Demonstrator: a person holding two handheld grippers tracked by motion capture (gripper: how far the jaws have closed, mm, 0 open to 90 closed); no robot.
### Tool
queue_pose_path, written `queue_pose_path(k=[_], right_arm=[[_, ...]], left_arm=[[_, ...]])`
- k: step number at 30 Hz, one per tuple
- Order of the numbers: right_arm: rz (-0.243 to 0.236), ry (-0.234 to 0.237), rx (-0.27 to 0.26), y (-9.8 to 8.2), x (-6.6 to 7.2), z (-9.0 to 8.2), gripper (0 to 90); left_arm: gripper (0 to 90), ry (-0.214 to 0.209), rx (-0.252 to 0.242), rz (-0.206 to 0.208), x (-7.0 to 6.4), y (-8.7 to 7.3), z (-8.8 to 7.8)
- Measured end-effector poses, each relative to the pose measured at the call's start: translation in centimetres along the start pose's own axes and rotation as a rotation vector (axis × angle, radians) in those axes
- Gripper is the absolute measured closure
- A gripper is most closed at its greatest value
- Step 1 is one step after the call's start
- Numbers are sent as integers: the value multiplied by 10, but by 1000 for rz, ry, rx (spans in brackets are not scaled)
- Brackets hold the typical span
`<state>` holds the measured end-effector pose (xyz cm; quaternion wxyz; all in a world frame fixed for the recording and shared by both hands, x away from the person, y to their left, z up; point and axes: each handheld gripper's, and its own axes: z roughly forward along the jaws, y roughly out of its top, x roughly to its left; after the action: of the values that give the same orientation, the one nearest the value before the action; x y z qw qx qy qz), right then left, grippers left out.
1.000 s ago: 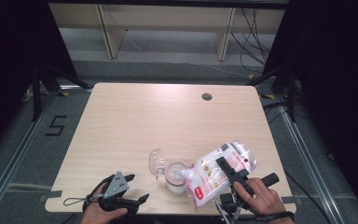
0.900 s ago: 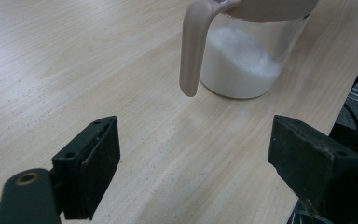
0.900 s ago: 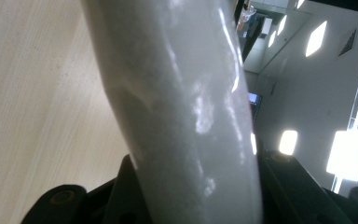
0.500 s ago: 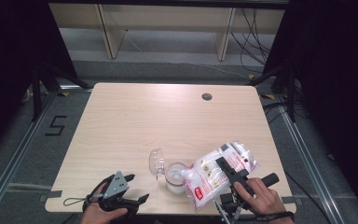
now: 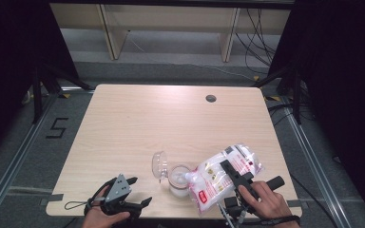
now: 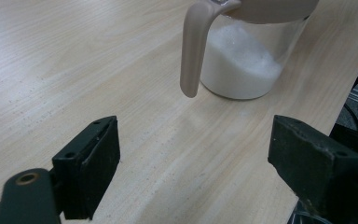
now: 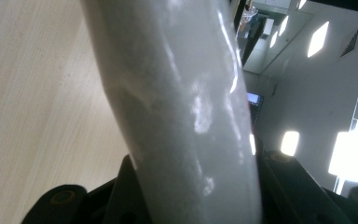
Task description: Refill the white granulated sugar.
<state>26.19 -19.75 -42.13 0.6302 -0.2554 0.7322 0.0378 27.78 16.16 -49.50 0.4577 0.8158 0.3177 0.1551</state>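
Observation:
A clear jar (image 5: 178,181) holding white powder stands near the table's front edge, its hinged lid (image 5: 159,164) flipped open to the left. In the left gripper view the jar (image 6: 247,60) sits ahead with a beige handle (image 6: 192,51) hanging off its rim. My right gripper (image 5: 235,179) is shut on a white and red plastic bag (image 5: 221,176), tilted with one corner over the jar mouth. The bag (image 7: 177,107) fills the space between its jaws. My left gripper (image 5: 134,191) rests open at the front left, empty, with its pads (image 6: 93,163) wide apart.
The light wooden table (image 5: 171,123) has a small round cable hole (image 5: 211,99) at the back right. Shelving and cables lie on the floor beyond the far edge. The table's front edge runs just past the jar.

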Motion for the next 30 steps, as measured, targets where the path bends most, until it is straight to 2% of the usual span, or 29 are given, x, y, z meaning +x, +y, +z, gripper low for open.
queue_pose_path(k=[1, 2, 4, 6, 7, 10, 16, 17, 18, 19, 20, 22, 23, 24, 25, 27, 28, 29, 30], right_arm=[[21, 10, 12, 0, 1, -1, 687], [5, 1, 0, 0, 0, 0, 687], [64, 10, 21, 0, 4, -1, 687], [73, 23, 33, 0, 5, -2, 687], [91, 13, 17, 0, 7, -1, 687], [72, 10, 12, 0, 7, 0, 688], [91, 38, 15, 0, 8, 1, 690], [120, 31, 9, 0, 11, 2, 690], [89, 44, 8, 0, 10, 2, 691], [106, 49, 11, 0, 10, 2, 691], [100, 34, -8, 0, 9, 2, 691], [145, 49, -1, -2, 9, 1, 692], [173, 43, -13, -3, 9, 2, 693], [164, 32, -34, -4, 7, 2, 693], [199, 47, -19, -4, 8, 1, 694], [192, 38, -42, -5, 7, 2, 695], [230, 60, -34, -6, 9, 1, 695], [218, 54, -48, -7, 8, 2, 695], [232, 64, -52, -8, 9, 3, 695]], left_arm=[[164, 0, 1, 8, 1, 0, 0], [164, 0, 3, 8, 1, 0, 0], [164, -1, 5, 4, 0, 0, 0], [164, 2, 5, 3, 0, 0, 0], [164, -1, 5, 4, 0, 0, 0], [164, -2, 6, 5, 0, 0, 0], [164, 4, 8, 10, 0, 1, -1], [164, 3, 7, 10, 0, 1, -1], [164, 5, 11, 14, 0, 1, -1], [164, -3, 8, 16, 0, 0, -1], [164, -2, 8, 13, 0, 0, 0], [164, -2, 6, 15, 0, 1, -1], [164, -2, 5, 14, 0, 1, -1], [164, -1, 6, 13, 0, 0, 0], [164, -2, 9, 14, 0, 0, 0], [164, -4, 9, 17, 0, 0, 0], [164, -4, 0, 9, -1, 0, 0], [164, 4, 21, 34, 1, 1, -1], [164, -4, 2, 11, 0, 1, 0]])
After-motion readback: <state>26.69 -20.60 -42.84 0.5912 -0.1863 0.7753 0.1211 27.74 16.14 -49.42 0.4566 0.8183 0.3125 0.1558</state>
